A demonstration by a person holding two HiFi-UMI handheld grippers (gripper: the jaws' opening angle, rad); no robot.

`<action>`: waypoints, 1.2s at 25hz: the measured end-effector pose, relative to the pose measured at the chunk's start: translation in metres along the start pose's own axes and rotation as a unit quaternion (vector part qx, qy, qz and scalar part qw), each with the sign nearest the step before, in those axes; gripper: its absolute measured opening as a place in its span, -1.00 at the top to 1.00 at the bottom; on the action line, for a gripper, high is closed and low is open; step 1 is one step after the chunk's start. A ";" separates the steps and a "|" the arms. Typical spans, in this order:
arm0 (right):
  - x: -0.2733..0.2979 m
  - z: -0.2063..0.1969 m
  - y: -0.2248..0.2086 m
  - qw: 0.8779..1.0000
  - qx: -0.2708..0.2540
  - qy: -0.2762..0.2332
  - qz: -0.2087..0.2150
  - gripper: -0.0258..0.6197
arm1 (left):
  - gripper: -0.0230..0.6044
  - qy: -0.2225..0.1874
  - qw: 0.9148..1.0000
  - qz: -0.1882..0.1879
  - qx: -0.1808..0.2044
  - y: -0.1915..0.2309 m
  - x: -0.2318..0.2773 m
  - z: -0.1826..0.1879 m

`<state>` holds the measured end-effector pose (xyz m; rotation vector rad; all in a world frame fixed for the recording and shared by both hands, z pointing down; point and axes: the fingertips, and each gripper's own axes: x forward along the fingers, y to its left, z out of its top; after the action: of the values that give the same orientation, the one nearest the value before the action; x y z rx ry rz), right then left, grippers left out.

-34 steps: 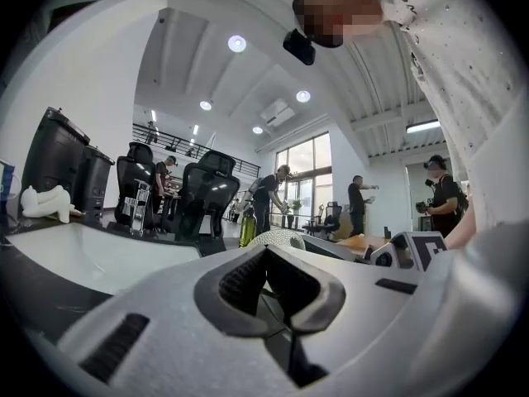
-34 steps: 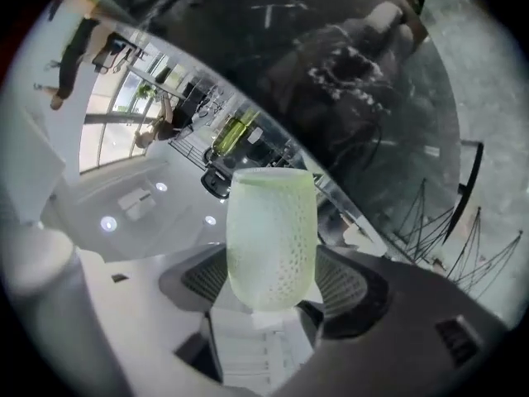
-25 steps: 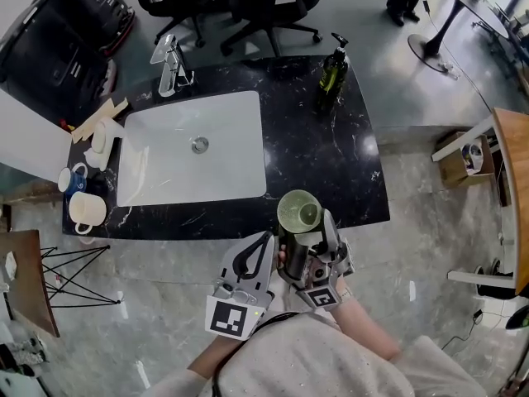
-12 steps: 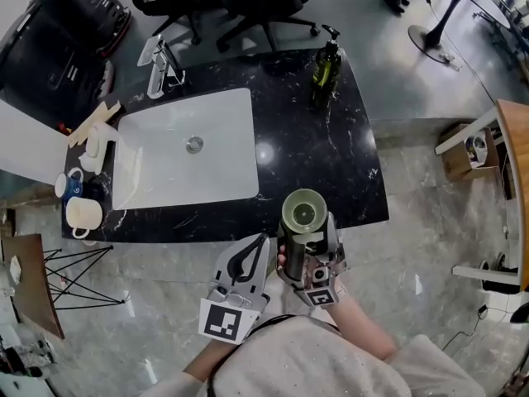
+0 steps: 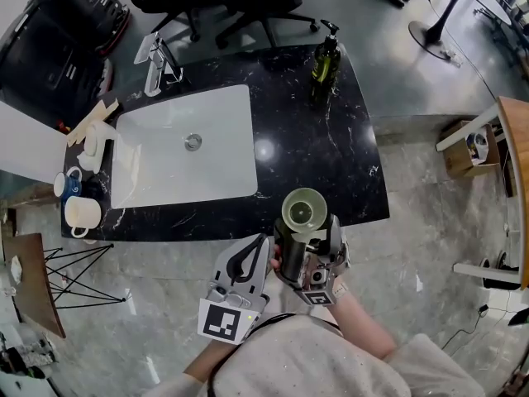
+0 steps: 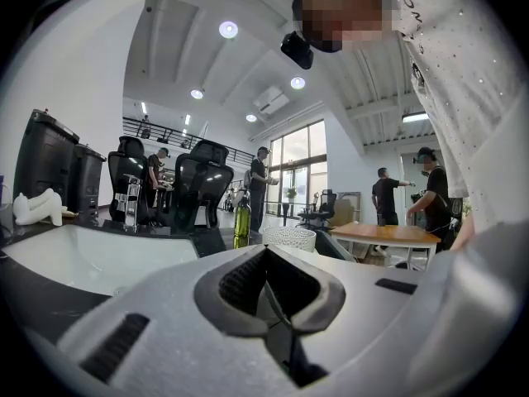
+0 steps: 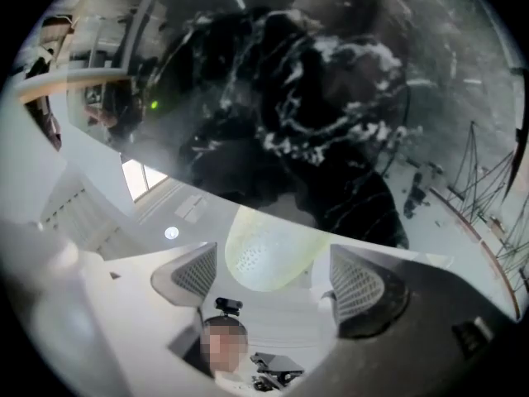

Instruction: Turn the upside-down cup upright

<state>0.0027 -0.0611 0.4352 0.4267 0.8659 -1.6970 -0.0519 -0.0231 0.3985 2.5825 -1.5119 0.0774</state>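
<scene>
The cup (image 5: 302, 212) is dark and shiny outside and pale green inside. Its mouth faces up toward me, and it hangs in the air just in front of the counter's front edge. My right gripper (image 5: 307, 259) holds its fingers (image 7: 188, 276) on either side of the cup's mirror-like wall (image 7: 264, 255). The jaws are opening and the pads look slack on it. A fingertip of the person's hand shows against the cup's left side. My left gripper (image 5: 241, 273) is shut and empty, just left of the cup.
A black marble counter (image 5: 331, 155) carries a white sink (image 5: 182, 155), a faucet (image 5: 157, 60) and a green soap bottle (image 5: 325, 60). Mugs (image 5: 81, 212) stand at its left end. A wire stand (image 5: 74, 275) is on the floor at left, and a wooden table (image 5: 517, 188) at right.
The cup and the right gripper have tipped slightly, so more of the cup's dark side shows. The left gripper has stayed in place.
</scene>
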 end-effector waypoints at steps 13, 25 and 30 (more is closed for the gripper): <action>-0.012 -0.059 -0.005 0.951 -0.215 0.166 -0.148 -0.30 | 0.90 -0.022 1.000 -0.009 -0.006 -0.005 -0.004 0.002; -0.041 -0.066 0.001 0.687 -0.565 0.218 -0.403 0.87 | 0.91 -0.059 0.997 -0.048 0.002 -0.020 0.000 -0.002; -0.028 -0.071 0.011 0.508 -0.725 0.211 -0.415 0.89 | 0.90 -0.035 0.998 -0.054 -0.025 -0.025 0.004 -0.015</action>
<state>0.0114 0.0087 0.4037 -0.9651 2.7643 -0.9006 -0.0275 -0.0118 0.4117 2.6477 -1.3732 -0.0638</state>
